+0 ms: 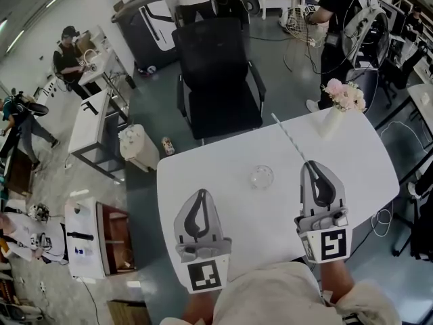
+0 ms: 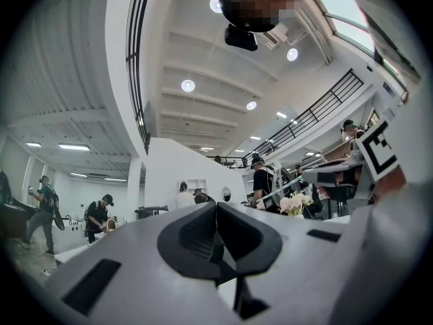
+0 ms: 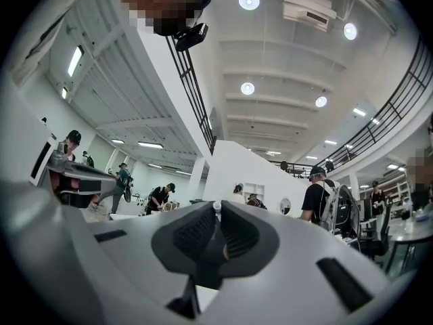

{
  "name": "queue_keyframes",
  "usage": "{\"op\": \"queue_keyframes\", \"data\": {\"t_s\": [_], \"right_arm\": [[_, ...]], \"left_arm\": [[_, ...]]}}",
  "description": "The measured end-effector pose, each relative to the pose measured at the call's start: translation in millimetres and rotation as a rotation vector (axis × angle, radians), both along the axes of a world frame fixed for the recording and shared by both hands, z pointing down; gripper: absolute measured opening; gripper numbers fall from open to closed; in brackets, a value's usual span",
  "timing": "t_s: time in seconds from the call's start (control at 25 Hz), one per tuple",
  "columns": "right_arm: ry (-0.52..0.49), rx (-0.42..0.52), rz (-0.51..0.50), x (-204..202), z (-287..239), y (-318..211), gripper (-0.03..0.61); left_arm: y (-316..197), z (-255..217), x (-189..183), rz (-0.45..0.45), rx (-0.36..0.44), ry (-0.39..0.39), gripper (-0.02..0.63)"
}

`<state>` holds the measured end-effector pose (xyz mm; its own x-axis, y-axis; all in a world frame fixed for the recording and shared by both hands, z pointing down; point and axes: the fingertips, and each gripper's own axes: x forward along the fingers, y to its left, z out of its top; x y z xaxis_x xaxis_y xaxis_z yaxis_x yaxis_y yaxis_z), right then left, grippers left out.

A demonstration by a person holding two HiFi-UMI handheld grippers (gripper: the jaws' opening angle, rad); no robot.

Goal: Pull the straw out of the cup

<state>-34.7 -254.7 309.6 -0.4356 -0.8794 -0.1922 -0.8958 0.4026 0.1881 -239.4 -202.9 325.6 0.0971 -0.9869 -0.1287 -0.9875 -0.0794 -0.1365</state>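
A clear glass cup stands on the white table, with no straw in it. The thin white straw slants up and away from my right gripper, which is shut on its near end. That gripper sits to the right of the cup and apart from it. In the right gripper view the straw's end shows pinched between the dark pads. My left gripper rests over the table to the left of the cup, shut with nothing in it; the left gripper view shows its tips closed together.
A white vase of pink flowers stands at the table's far right corner, just beyond the straw's tip. A black office chair is pushed up to the far edge. People work at benches around the room.
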Motion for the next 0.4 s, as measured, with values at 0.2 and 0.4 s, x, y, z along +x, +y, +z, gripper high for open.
{"op": "queue_keyframes", "data": {"t_s": [0.2,0.4], "right_arm": [[0.002,-0.004,-0.001,3,4,1,0.023],[0.005,-0.002,-0.004,9,5,4,0.023]], "left_arm": [[2,2,3,-0.001,0.000,0.001,0.006],[4,4,10,-0.002,0.000,0.004,0.006]]}}
